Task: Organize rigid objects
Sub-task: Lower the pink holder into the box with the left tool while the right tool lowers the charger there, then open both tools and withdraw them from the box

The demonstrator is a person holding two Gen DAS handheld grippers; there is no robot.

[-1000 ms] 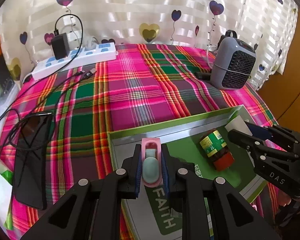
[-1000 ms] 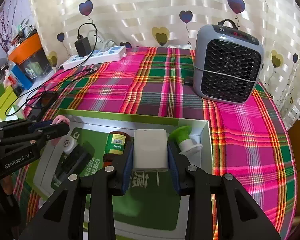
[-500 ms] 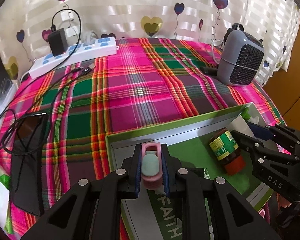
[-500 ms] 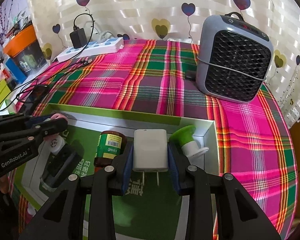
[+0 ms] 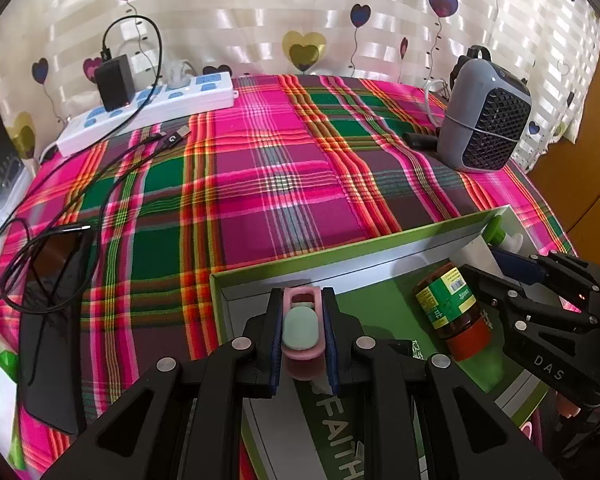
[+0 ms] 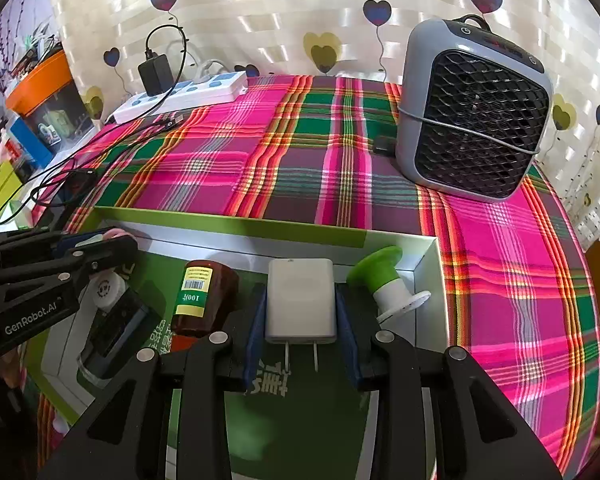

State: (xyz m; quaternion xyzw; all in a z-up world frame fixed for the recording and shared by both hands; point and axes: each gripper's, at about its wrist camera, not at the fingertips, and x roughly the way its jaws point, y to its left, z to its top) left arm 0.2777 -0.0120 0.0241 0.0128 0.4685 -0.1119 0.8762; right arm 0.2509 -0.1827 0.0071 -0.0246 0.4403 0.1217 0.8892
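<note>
- The left tongs point(image 5: 302, 330) are shut tight on a small pink and pale green thing point(image 5: 301, 324). It hangs over the near left corner of the green box point(image 5: 380, 250).
- The right tongs point(image 6: 301, 328) squeeze a white plug point(image 6: 301, 300) from both sides. It is held over the far side of the box, with its two metal pins pointing back at the camera.
- A brown bottle point(image 6: 204, 298) lies on its side just left of the plug. A green and white thing point(image 6: 384, 280) lies just to its right.
- The gap for the plug looks tight. If it comes down crooked, it could bump the bottle and make it roll.
- The pink thing is small and only pinched at its sides. If the left tongs let go too high, I think it could bounce and land in the wrong spot.
- The two tongs are near each other over the box, so they could knock together.
</note>
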